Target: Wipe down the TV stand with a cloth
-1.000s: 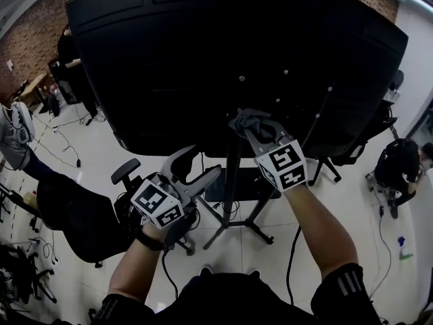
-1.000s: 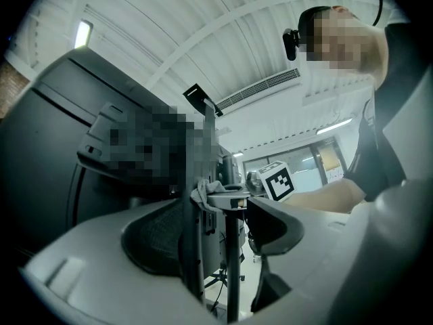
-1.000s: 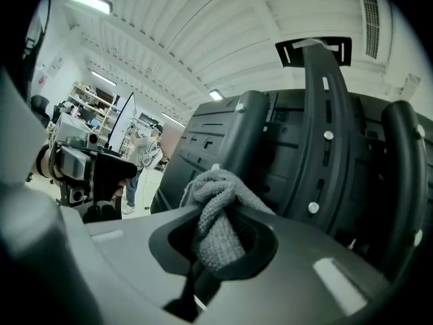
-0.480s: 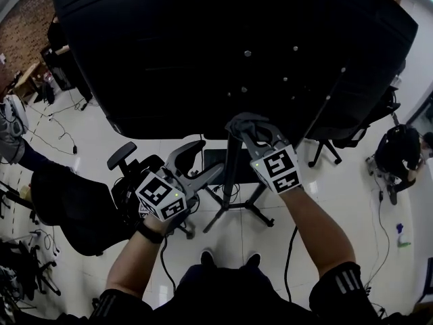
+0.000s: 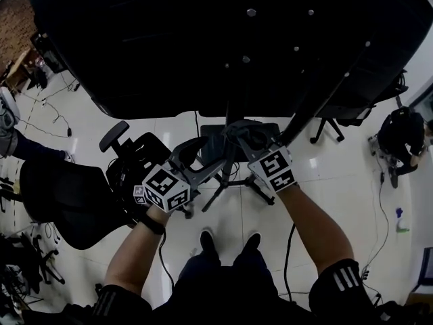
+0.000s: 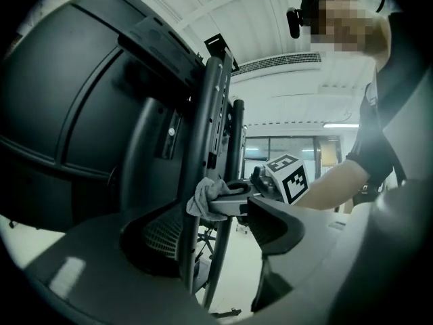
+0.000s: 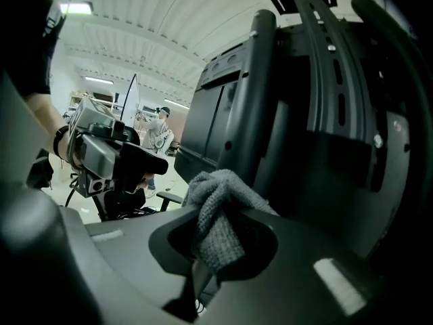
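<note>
The grey cloth (image 7: 215, 212) sits bunched between the jaws of your right gripper (image 7: 218, 244), which are clamped hard on it, so only a crumpled tuft sticks out in front and the rest is buried in the grip. That tuft lies right against the upright post (image 6: 208, 141) of the TV stand (image 5: 232, 156). In the left gripper view the cloth (image 6: 203, 198) seems to press on the post's side, but the bundle itself covers the spot of contact, so you cannot be sure it touches. From the head view the cloth (image 5: 245, 131) is a dim lump just right of the post, ahead of the right gripper (image 5: 247, 138). Just left of the post, your left gripper (image 5: 214, 157) has its jaws spread wide and holds nothing. In its own view the post runs up between the jaws of the left gripper (image 6: 215, 252), though the dark plastic hides whether either jaw touches it. Above the post, the black back of the TV (image 5: 203, 46) fills the upper frame and swallows the stand's top and mounting bracket. Below the post, the base legs (image 5: 215, 196) spread on the pale floor (image 5: 338, 181), partly behind your grippers. Left of the post stands a black office chair (image 5: 64, 205), and far to its right a person (image 5: 402, 137) is cut off by the frame edge.
</note>
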Tool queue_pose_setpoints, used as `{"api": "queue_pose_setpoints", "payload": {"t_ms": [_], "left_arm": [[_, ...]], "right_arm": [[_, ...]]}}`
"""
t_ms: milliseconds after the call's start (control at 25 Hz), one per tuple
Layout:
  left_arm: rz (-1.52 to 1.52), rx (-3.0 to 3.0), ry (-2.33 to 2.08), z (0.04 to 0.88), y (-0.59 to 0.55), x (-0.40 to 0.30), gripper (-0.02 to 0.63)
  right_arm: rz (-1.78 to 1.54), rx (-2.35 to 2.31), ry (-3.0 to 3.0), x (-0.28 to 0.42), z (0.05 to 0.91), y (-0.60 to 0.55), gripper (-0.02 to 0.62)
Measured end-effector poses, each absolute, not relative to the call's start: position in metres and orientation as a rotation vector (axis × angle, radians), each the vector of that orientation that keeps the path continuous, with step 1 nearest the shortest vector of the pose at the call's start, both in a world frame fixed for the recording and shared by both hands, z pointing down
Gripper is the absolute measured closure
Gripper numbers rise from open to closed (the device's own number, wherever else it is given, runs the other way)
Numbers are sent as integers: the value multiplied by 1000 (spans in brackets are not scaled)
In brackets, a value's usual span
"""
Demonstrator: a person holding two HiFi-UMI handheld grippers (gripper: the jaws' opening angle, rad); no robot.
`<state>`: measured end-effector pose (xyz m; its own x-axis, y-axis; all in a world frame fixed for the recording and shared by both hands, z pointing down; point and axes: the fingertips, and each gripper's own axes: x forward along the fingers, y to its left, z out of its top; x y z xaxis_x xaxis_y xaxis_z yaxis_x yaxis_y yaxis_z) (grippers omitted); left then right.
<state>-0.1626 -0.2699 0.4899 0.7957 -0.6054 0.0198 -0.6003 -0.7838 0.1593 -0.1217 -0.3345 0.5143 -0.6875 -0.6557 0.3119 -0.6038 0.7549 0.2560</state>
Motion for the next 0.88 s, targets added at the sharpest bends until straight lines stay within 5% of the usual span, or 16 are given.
{"api": "queue_pose_setpoints", "payload": {"t_ms": [880], "left_arm": [[266, 2520, -910, 761, -295, -150, 268]], "right_arm": [[185, 741, -2432, -127, 792, -330, 572]]}}
